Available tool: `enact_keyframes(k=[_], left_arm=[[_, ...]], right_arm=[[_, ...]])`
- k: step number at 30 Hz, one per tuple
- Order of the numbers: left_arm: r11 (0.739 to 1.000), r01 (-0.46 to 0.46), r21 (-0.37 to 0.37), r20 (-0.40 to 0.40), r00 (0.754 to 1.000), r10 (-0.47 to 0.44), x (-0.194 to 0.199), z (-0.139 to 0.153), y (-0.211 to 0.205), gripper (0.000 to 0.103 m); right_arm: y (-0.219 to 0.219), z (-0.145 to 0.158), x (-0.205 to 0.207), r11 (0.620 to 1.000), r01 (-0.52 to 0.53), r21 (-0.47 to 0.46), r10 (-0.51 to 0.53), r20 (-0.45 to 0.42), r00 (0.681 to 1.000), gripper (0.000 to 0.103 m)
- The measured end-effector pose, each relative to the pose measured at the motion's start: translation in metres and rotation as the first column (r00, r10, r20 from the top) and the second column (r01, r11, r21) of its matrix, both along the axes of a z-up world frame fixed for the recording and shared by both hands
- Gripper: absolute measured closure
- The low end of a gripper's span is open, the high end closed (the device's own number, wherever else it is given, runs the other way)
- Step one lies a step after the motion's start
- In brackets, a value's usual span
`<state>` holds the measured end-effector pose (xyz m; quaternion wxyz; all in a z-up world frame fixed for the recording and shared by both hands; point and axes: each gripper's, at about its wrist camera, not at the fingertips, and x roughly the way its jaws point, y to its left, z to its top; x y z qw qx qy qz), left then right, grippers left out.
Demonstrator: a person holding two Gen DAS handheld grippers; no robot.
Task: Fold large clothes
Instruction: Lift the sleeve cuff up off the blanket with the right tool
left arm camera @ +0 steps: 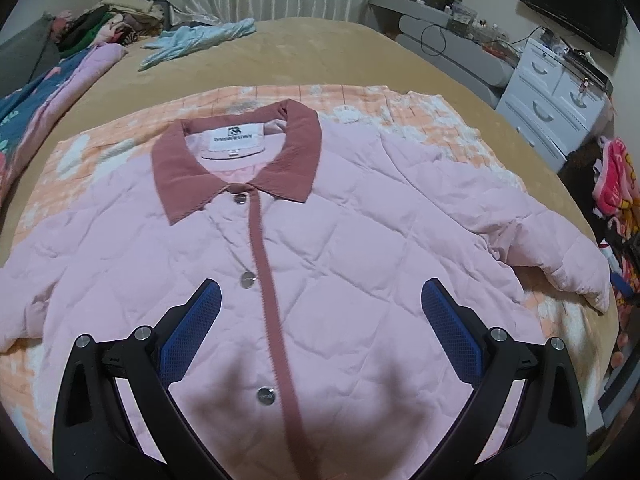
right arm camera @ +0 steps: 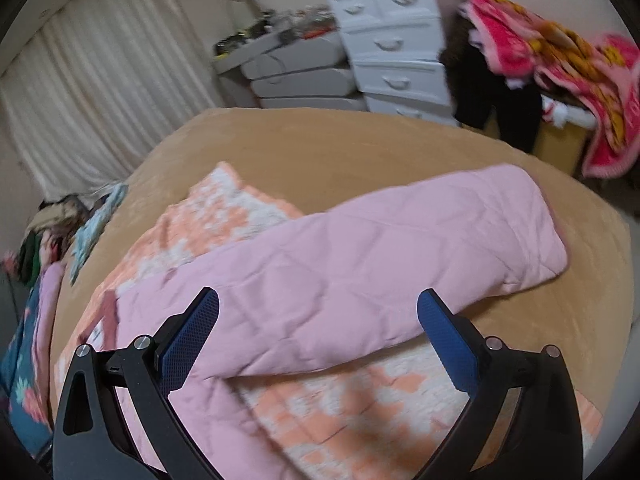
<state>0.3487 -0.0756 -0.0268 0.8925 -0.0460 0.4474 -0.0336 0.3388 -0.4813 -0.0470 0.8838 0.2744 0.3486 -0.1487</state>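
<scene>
Your left tongs [left arm camera: 321,300] hang spread wide and empty over the pink quilted jacket [left arm camera: 340,248], which lies buttoned, front up, mid-frame on the orange-and-white blanket [left arm camera: 420,116] on the bed [left arm camera: 320,56]; your right tongs [right arm camera: 318,312] gape too, empty, above its sleeve [right arm camera: 400,240]

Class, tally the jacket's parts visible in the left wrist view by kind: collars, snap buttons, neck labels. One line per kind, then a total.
Collar: 1
Snap buttons: 3
Neck label: 1
Total: 5
</scene>
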Motion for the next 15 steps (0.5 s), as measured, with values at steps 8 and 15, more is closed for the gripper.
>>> enact_keyframes(k=[8, 15], left_arm=[[1.000, -0.010, 0.011, -0.022, 1.000, 0.010, 0.018, -0.016, -0.016, 0.009], [0.999, -0.037, 0.010, -0.054, 0.998, 0.037, 0.034, -0.027, -0.014, 0.009]], right_arm=[[-0.042, -0.038, -0.003, 0.973, 0.134, 0.188, -0.131, -0.029, 0.991, 0.004], [-0.069, -0.069, -0.005, 0.908, 0.229, 0.350, -0.222, -0.061, 0.973, 0.004]])
